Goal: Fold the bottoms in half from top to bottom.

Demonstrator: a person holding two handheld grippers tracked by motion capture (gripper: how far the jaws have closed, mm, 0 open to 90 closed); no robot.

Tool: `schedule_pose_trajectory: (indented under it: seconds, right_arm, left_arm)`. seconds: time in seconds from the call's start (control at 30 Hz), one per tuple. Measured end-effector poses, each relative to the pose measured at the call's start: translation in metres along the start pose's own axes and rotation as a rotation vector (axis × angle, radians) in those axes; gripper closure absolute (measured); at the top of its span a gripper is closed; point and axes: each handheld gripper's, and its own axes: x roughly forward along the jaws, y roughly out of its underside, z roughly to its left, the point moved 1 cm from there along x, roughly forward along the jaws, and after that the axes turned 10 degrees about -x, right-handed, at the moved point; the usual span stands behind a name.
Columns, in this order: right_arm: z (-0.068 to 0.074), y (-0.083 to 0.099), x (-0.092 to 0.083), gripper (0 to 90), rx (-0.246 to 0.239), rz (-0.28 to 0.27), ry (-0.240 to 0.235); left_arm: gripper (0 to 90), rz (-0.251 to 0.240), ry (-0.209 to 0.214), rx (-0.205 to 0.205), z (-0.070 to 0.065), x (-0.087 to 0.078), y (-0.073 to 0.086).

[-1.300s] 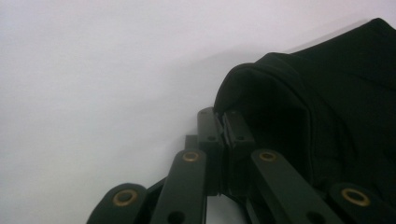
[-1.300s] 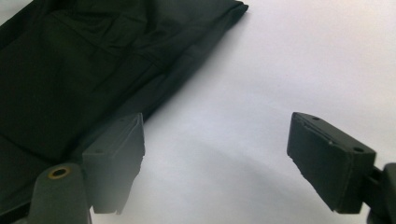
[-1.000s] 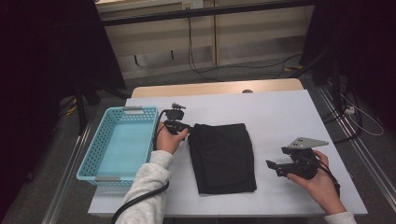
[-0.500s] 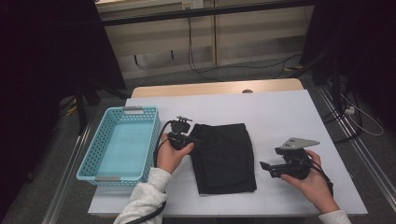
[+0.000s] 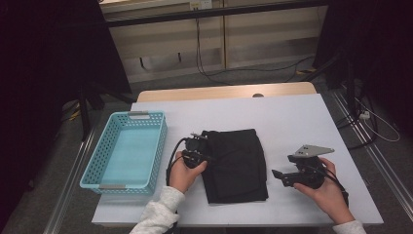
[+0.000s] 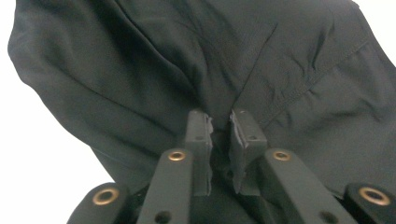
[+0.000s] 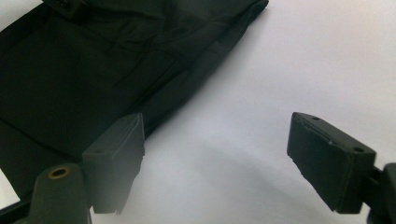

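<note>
White table [image 5: 292,117] with a wooden strip at the back, dim room, cables on the floor behind it. Turquoise basket [image 5: 124,148] sits off to the left of the left gripper [image 5: 200,157]. The left gripper view gets the detail the high view can't: its jaws have just been closing and now pinch a fold of the folded black garment [image 6: 140,70]. The garment lies between both tongs. Right gripper [image 7: 215,154] hovers wide apart over bare table, garment edge by one jaw.
</note>
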Motion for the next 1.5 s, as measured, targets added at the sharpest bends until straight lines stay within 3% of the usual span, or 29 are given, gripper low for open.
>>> schedule_pose_trajectory:
  seconds: [0.2, 0.43, 0.53, 0.63, 0.87, 1.03, 1.13, 1.37, 1.5]
  right_arm:
    - [0.0, 0.001, 0.001, 18.8, -0.001, 0.005, 0.001]
    - [0.002, 0.0, -0.001, 18.8, -0.005, 0.0, 0.001]
    - [0.004, -0.001, -0.001, 18.8, -0.011, -0.002, -0.003]
    - [0.005, -0.002, -0.001, 18.8, -0.014, -0.003, -0.006]
    - [0.012, -0.005, 0.004, 20.4, -0.029, -0.001, -0.021]
    - [0.021, -0.009, 0.012, 23.2, -0.045, 0.005, -0.041]
    - [0.026, -0.011, 0.017, 23.9, -0.053, 0.008, -0.052]
    - [0.029, -0.012, 0.024, 21.7, -0.045, 0.009, -0.045]
    - [0.031, -0.012, 0.026, 20.4, -0.044, 0.014, -0.039]
  left_arm:
    - [85.3, -0.008, 0.028, -0.038, 0.001, -0.005, -0.001]
    - [85.5, -0.002, 0.06, -0.041, -0.003, -0.02, 0.001]
    - [85.5, 0.009, 0.061, -0.042, 0.0, -0.021, 0.003]
    - [85.5, -0.01, 0.07, -0.064, 0.005, -0.025, 0.003]
    - [84.9, 0.003, 0.044, -0.049, 0.007, -0.015, 0.006]
    - [83.3, -0.005, 0.043, -0.066, 0.01, -0.016, 0.007]
    - [82.6, 0.002, 0.025, -0.041, 0.01, -0.016, 0.007]
    - [61.0, -0.05, -0.028, 0.008, 0.009, -0.026, 0.003]
    - [34.8, -0.103, -0.103, 0.029, 0.011, -0.026, -0.001]
